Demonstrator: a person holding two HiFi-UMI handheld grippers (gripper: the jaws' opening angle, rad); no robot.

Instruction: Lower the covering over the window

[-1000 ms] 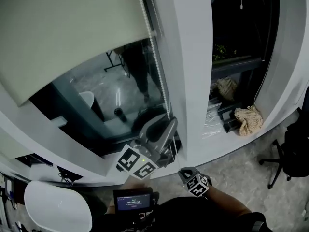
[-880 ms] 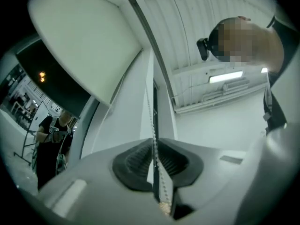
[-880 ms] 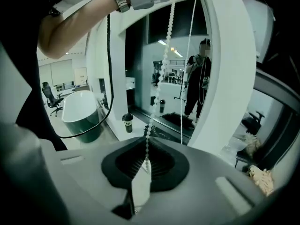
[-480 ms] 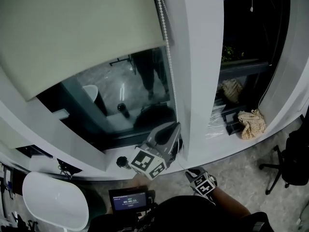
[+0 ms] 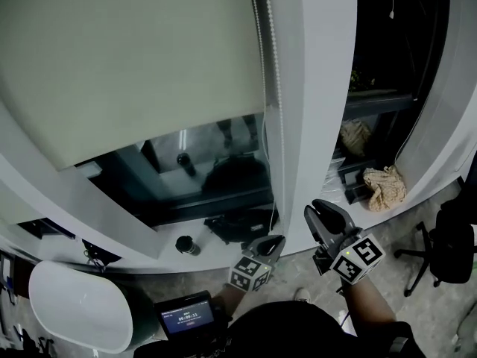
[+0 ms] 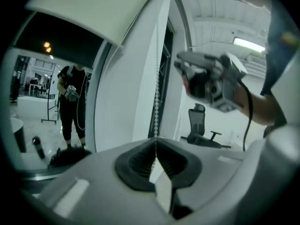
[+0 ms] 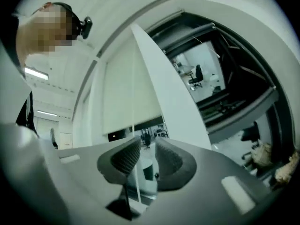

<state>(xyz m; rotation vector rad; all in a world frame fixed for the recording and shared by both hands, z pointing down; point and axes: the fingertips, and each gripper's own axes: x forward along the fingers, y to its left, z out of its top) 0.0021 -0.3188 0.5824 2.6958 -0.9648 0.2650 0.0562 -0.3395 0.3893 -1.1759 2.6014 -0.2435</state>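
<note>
The cream fabric roller blind (image 5: 141, 58) hangs partway down, with dark glass bare beneath it. The left gripper (image 6: 155, 144) sits low by the white windowsill (image 5: 216, 256), jaws pressed together on the white bead chain (image 6: 156, 102). The right gripper (image 7: 146, 146), higher beside the white pillar (image 5: 313, 88), has just been opening its jaws; the chain shows in the gap, unpinched. Beads may slip, and pulling the wrong strand would raise the blind. The sill leaves little room downward; upward the chain runs free.

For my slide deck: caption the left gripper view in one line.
Left gripper shut on the bead chain, roller blind partly lowered over the dark window.
</note>
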